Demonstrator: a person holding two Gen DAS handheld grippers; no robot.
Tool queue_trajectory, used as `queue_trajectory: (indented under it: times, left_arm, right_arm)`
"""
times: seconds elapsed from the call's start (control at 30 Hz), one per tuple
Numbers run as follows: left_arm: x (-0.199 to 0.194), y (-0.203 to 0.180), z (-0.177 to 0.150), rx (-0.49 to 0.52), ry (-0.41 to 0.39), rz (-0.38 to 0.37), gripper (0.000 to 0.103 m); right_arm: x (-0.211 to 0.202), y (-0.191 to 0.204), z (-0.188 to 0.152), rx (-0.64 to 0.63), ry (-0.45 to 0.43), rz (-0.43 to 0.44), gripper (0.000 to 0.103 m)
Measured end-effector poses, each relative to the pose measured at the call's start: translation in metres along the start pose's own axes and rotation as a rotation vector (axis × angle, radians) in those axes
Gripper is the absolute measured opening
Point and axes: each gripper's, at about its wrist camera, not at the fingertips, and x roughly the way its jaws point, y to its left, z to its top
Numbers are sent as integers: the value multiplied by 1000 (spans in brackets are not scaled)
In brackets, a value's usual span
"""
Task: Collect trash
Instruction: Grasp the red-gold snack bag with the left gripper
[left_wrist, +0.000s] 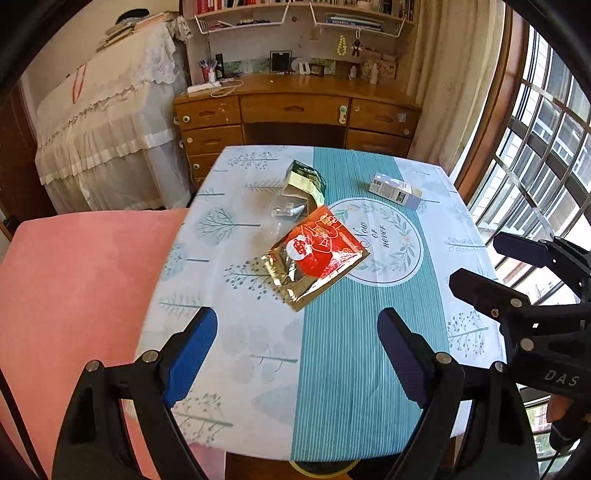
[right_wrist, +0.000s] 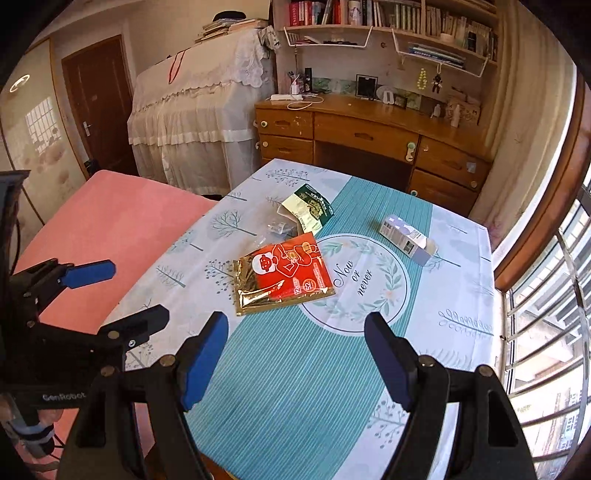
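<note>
So from the left wrist cam, the left gripper (left_wrist: 297, 328) is hanging over the near end of the table (left_wrist: 332, 406) with its jaws spread wide and nothing between them. The trash sits further up the cloth: a red and gold foil packet (left_wrist: 317, 258), a clear crumpled wrapper (left_wrist: 286, 208) just behind it, a green and white bag (left_wrist: 304, 181) touching that, and a small white box (left_wrist: 395, 190) off to the right. My worry here is that the foil packet lies flat, so the fingers could just skate over it or bunch up the tablecloth instead. From the right wrist cam, the right gripper (right_wrist: 295, 336) is also wide open and empty, with the left one close beside it. If both go for the same packet (right_wrist: 282, 273) they could knock together, and the box (right_wrist: 406, 236) near the window edge could get nudged off.
</note>
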Motion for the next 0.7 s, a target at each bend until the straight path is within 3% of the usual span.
queue_trajectory:
  times: [0.13,0.23,0.33,0.47,0.6,0.7]
  left_arm:
    - [76,-1,33,8,76,-30,87]
    - [127,5,49,6,122,-13,87]
    - [171,15,57,-7,181,-14,87]
    - [210,31,57,-40,242,-31,88]
    - [233,35,60,-36,274,-72,98]
    - [248,36,62,-39,302,-104,98]
  right_arm:
    - [56,-36,12,-25,50,45,77]
    - [103,-55,19,-1,88,89,75]
    - [145,-64,24,36,123,140,60]
    - [184,-66,28,64,147,184,48]
    - [208,-63,29,55,172,206,41]
    - [220,-63,29,49,195,215,39]
